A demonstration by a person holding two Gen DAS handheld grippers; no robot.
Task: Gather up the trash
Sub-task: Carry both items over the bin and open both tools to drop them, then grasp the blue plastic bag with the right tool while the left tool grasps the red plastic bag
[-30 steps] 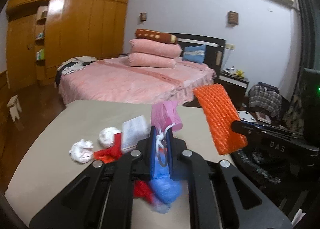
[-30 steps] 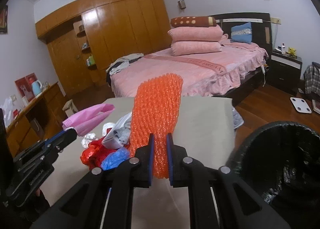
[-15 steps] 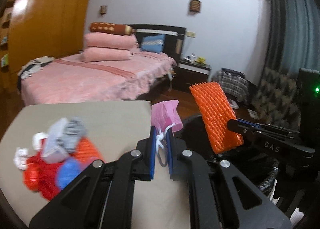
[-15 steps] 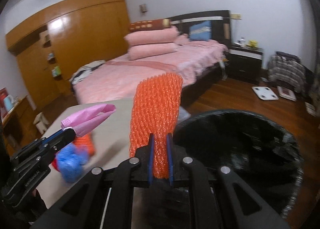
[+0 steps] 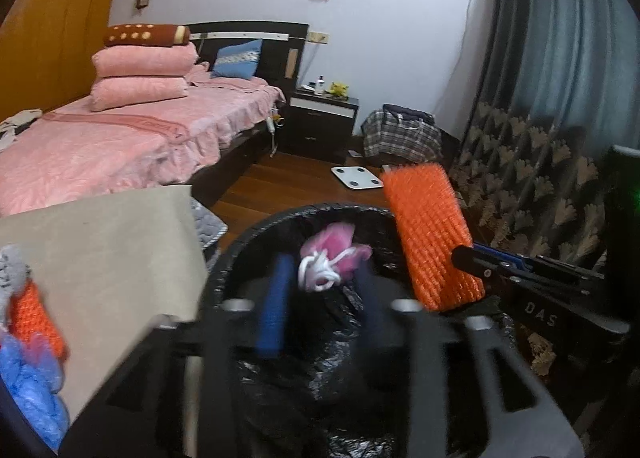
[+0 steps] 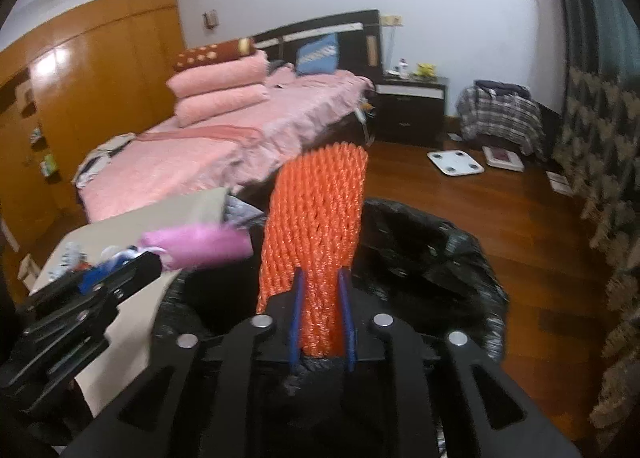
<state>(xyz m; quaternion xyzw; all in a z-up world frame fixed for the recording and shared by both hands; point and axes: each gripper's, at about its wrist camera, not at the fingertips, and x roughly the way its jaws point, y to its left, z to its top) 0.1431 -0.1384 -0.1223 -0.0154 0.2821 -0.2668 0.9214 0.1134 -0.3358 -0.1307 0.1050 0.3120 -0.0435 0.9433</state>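
My left gripper (image 5: 320,290) is open above the black-lined trash bin (image 5: 256,234); the pink bag with a white drawstring (image 5: 332,258) is loose between its blue fingers, over the bin's mouth. In the right wrist view the pink bag (image 6: 196,244) sits just beyond the left gripper's tip. My right gripper (image 6: 322,318) has its jaws parted around an orange foam net (image 6: 316,226), which stands upright over the bin (image 6: 440,254); the net also shows in the left wrist view (image 5: 428,242).
A beige table (image 5: 112,250) stands left of the bin with an orange net (image 5: 34,322), blue plastic (image 5: 28,386) and other trash at its near left. A pink bed (image 5: 100,142), a nightstand (image 5: 320,122), a white scale (image 5: 356,178) and curtains (image 5: 560,98) lie beyond.
Both grippers swung right from the table to above the bin. The left gripper opened and let go of the pink bag. The right gripper's jaws parted wider around the orange net.
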